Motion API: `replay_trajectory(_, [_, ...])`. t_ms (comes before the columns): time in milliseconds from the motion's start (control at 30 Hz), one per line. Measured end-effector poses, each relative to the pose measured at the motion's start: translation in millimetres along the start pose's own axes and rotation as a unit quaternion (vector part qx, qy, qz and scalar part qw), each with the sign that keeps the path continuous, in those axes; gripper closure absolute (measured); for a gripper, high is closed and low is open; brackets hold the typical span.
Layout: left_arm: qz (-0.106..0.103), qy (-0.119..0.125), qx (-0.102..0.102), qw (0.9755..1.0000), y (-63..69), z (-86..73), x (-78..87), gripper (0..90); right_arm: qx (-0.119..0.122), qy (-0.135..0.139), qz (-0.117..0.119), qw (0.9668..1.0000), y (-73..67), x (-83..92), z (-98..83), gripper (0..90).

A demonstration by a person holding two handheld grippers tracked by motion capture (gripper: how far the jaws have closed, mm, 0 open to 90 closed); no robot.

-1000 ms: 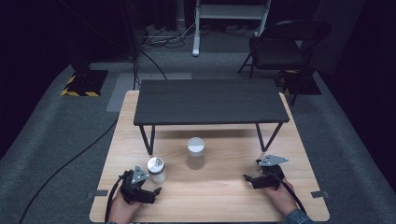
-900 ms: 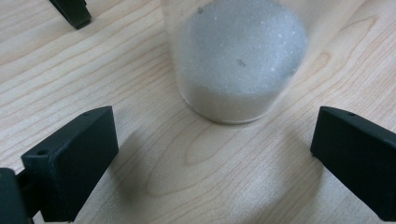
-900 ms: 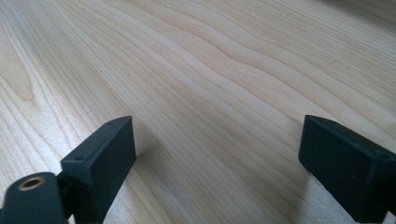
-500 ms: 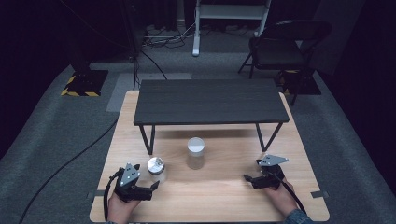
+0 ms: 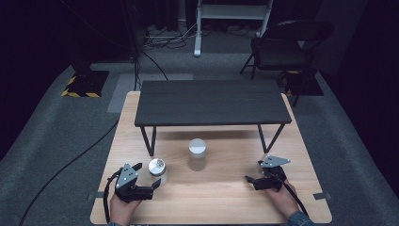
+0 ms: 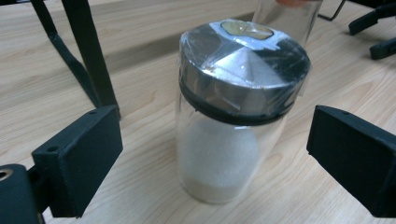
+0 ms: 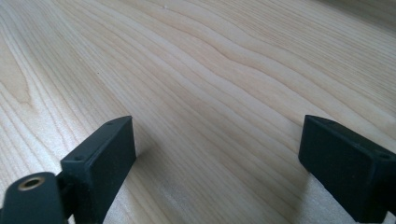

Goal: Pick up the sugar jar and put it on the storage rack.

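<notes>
Glass, silver-lidded and part-filled with white powder — the small jar (image 6: 238,116) stands on my pale wooden table (image 5: 211,197) between the left gripper (image 5: 148,176)'s wide-spread jaws, untouched. The right gripper (image 5: 251,172) rests wide, empty — I judge grasping not yet done.

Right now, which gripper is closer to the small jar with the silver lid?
Left. The left gripper has its open jaws on either side of the small jar, not touching it. The right gripper sits open far off at the table's other side, over bare wood.
</notes>
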State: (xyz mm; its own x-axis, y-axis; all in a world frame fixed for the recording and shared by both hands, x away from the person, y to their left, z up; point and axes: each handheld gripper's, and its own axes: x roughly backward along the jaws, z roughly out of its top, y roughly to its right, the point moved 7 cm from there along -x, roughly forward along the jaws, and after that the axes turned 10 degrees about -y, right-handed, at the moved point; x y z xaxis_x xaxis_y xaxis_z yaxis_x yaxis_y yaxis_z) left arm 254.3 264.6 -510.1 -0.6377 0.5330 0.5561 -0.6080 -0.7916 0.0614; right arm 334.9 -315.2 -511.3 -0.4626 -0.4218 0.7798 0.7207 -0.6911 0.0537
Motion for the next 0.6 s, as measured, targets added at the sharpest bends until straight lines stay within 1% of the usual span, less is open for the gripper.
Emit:
replay_trajectory(33, [0.001, 0.001, 0.002, 1.0000, 0.1, -0.1, -2.1, 4.2, 0.000, 0.000, 0.000, 1.0000, 0.0, 0.0, 0.0, 11.0])
replay_trajectory(133, [-0.009, -0.001, 0.010, 0.9999, -2.5, -1.4, -10.2, 5.6, -0.001, 0.000, -0.001, 1.0000, -0.3, -0.2, 0.2, 10.9])
replay_trajectory(233, [-0.015, -0.003, 0.010, 0.9998, -3.2, -1.5, -16.6, 7.5, -0.002, -0.001, -0.002, 1.0000, -0.5, -0.2, 0.4, 10.8])
replay_trajectory(333, [-0.011, 0.004, 0.009, 0.9999, -2.0, -1.9, -21.8, 10.7, -0.003, -0.001, -0.002, 1.0000, -0.6, -0.2, 0.5, 10.6])
replay_trajectory(400, [-0.011, 0.014, 0.004, 0.9998, -1.7, -4.0, -24.4, 16.3, -0.003, -0.001, -0.003, 1.0000, -0.7, -0.2, 0.5, 10.5])
replay_trajectory(467, [-0.022, 0.015, 0.004, 0.9996, -3.2, -4.2, -27.6, 21.6, -0.004, -0.001, -0.003, 1.0000, -0.9, -0.2, 0.5, 10.5])
replay_trajectory(533, [-0.025, 0.018, -0.002, 0.9995, -2.6, -4.9, -30.8, 24.8, -0.005, -0.001, -0.004, 1.0000, -1.2, -0.2, 0.5, 10.4])
replay_trajectory(567, [-0.023, 0.022, -0.008, 0.9995, -1.4, -5.8, -32.3, 27.6, -0.005, -0.001, -0.004, 1.0000, -1.2, -0.2, 0.5, 10.4])
replay_trajectory(600, [-0.016, 0.024, -0.016, 0.9995, 0.8, -6.7, -33.6, 28.6, -0.005, -0.001, -0.004, 1.0000, -1.2, -0.2, 0.5, 10.4])
